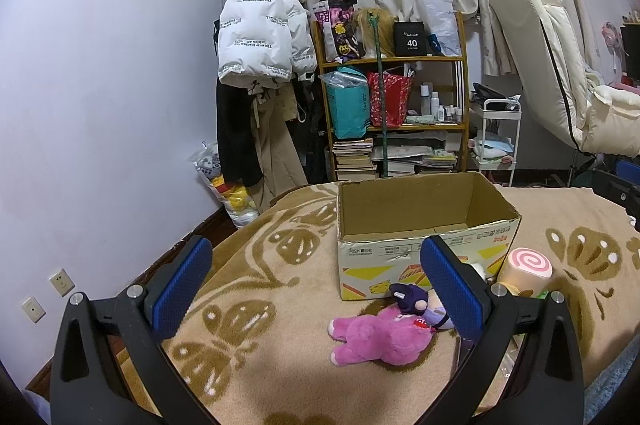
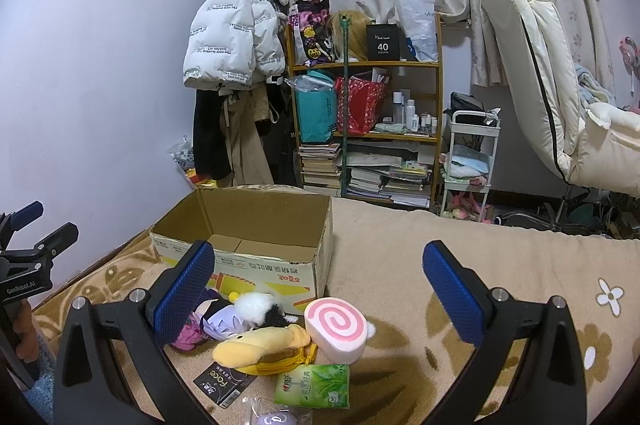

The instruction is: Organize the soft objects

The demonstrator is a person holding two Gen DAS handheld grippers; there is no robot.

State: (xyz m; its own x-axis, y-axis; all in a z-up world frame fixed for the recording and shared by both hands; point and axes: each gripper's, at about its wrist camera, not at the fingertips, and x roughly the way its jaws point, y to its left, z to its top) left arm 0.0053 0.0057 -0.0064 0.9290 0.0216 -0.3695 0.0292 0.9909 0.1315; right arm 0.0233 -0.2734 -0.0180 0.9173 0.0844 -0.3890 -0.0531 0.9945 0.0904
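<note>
An open, empty cardboard box (image 1: 424, 249) (image 2: 256, 265) stands on the beige blanket. In front of it lie a pink plush bear (image 1: 380, 339), a purple-haired doll (image 1: 416, 303) (image 2: 218, 317), a pink swirl roll cushion (image 1: 526, 267) (image 2: 336, 329), a yellow duck plush (image 2: 260, 347), a black-and-white fluffy toy (image 2: 262, 307) and a green tissue pack (image 2: 314, 385). My left gripper (image 1: 316, 285) is open and empty above the blanket, left of the toys. My right gripper (image 2: 320, 291) is open and empty above the pile.
A black packet (image 2: 224, 383) and a pale purple item (image 2: 276, 419) lie at the front edge. Behind the bed stand a shelf (image 1: 392, 105), a white cart (image 1: 496, 141), hanging coats (image 1: 260, 37) and a cream chair (image 1: 560, 73). The left gripper shows in the right view (image 2: 28, 265).
</note>
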